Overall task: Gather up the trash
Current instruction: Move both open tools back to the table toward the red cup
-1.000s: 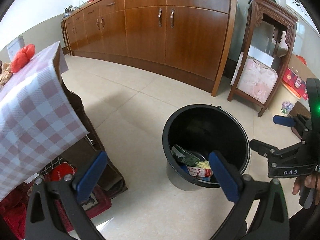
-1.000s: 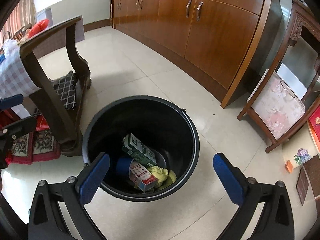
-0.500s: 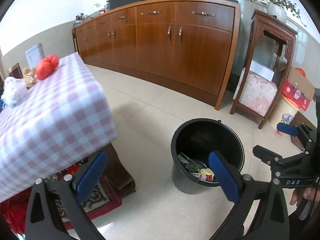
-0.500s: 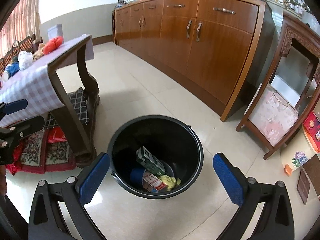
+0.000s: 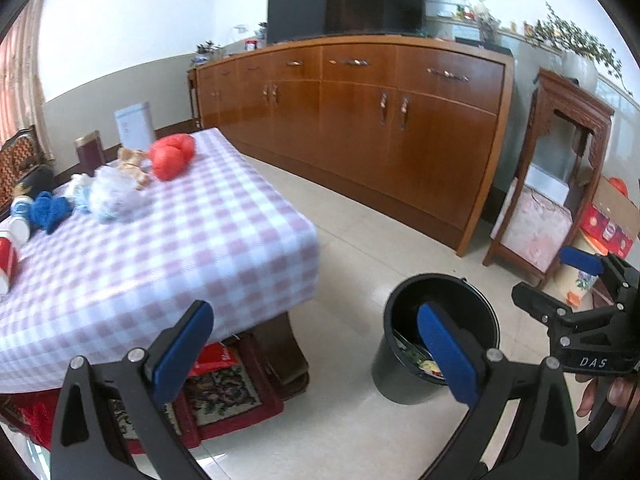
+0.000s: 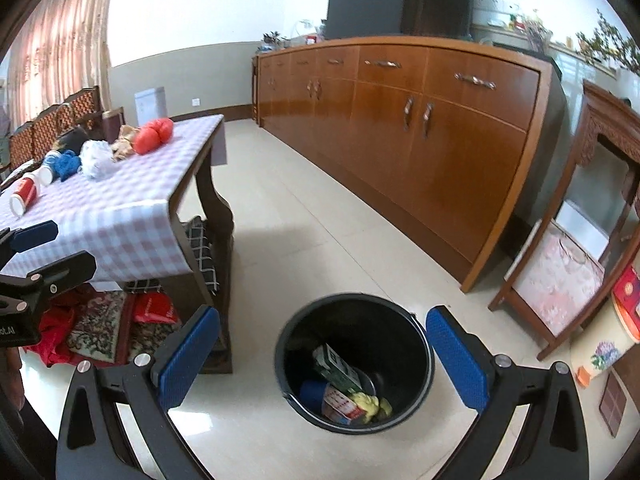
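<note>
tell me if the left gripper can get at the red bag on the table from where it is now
Probably yes. The left gripper is open and empty, and the checked tablecloth between it and the red bag is bare. The white bag sits off to the side, so only a long forward reach remains.

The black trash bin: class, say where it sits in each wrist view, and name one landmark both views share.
Left wrist: black trash bin lower right, partly behind the left gripper's right finger.
Right wrist: lower centre, between the fingers.
Shared landmark: the checkered table, left of the bin.
</note>
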